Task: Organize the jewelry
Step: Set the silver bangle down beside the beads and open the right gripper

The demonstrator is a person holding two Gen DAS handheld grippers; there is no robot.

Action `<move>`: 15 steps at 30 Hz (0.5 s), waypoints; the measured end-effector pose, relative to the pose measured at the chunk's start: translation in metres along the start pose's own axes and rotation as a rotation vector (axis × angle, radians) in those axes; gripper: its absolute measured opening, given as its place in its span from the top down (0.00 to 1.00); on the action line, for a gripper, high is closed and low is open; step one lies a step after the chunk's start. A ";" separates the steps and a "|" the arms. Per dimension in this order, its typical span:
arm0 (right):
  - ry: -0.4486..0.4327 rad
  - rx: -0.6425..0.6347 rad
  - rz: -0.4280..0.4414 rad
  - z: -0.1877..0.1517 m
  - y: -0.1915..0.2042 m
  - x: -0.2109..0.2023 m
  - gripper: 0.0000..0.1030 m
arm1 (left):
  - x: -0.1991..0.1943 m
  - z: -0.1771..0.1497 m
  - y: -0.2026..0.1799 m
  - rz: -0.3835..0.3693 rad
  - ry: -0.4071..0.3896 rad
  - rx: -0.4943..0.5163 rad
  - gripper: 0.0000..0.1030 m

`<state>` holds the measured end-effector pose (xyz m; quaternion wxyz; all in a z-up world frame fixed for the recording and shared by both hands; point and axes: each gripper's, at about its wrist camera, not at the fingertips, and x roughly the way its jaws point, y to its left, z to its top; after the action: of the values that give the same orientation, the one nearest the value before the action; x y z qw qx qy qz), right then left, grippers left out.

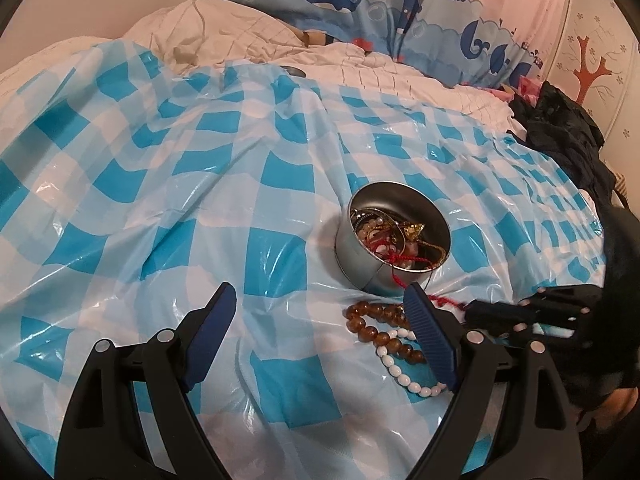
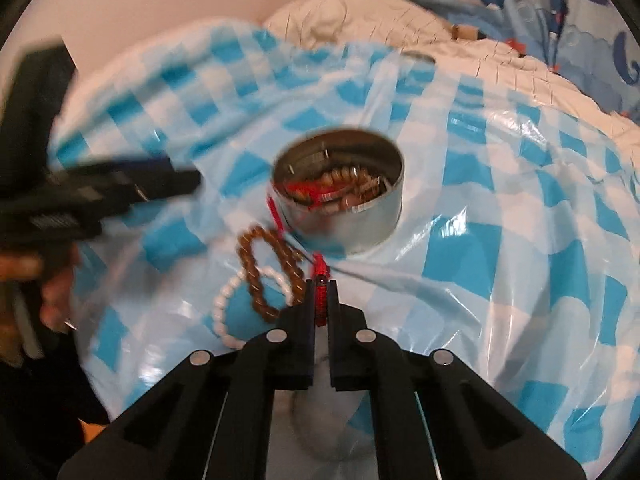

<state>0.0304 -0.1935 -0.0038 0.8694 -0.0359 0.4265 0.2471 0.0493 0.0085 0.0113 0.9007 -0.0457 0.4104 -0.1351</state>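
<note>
A round metal tin [image 1: 394, 236] [image 2: 340, 196] full of tangled jewelry sits on a blue-and-white checked plastic sheet [image 1: 180, 184]. A brown bead bracelet [image 1: 380, 324] [image 2: 260, 272] and a white bead bracelet [image 1: 404, 372] [image 2: 228, 312] lie in front of the tin. My right gripper [image 2: 321, 286] [image 1: 476, 306] is shut on a red cord [image 2: 320, 300] [image 1: 440, 299] that trails out of the tin. My left gripper [image 1: 320, 292] [image 2: 188, 184] is open and empty, just left of the bracelets.
The sheet covers a bed with a white quilt [image 1: 248, 36] and a whale-print curtain [image 1: 400, 4] behind. Dark clothing [image 1: 560, 132] is heaped at the right edge. A small grey disc [image 1: 294, 71] lies at the sheet's far edge.
</note>
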 end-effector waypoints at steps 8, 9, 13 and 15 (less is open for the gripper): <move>0.091 -0.202 0.148 -0.034 0.069 0.000 0.83 | -0.007 -0.007 0.011 -0.021 0.053 0.004 0.20; 0.090 -0.185 0.134 -0.036 0.066 -0.002 0.66 | -0.008 -0.010 0.010 -0.028 0.064 0.011 0.20; -0.026 -0.015 0.132 -0.031 0.029 -0.038 0.56 | -0.010 -0.026 -0.001 -0.077 0.104 0.061 0.20; -0.077 0.080 0.089 -0.035 0.005 -0.053 0.54 | -0.009 -0.032 -0.008 -0.100 0.107 0.069 0.20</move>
<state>-0.0242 -0.2195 0.0148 0.8740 0.0276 0.4034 0.2695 0.0182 0.0043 -0.0015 0.8707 -0.0276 0.4502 -0.1962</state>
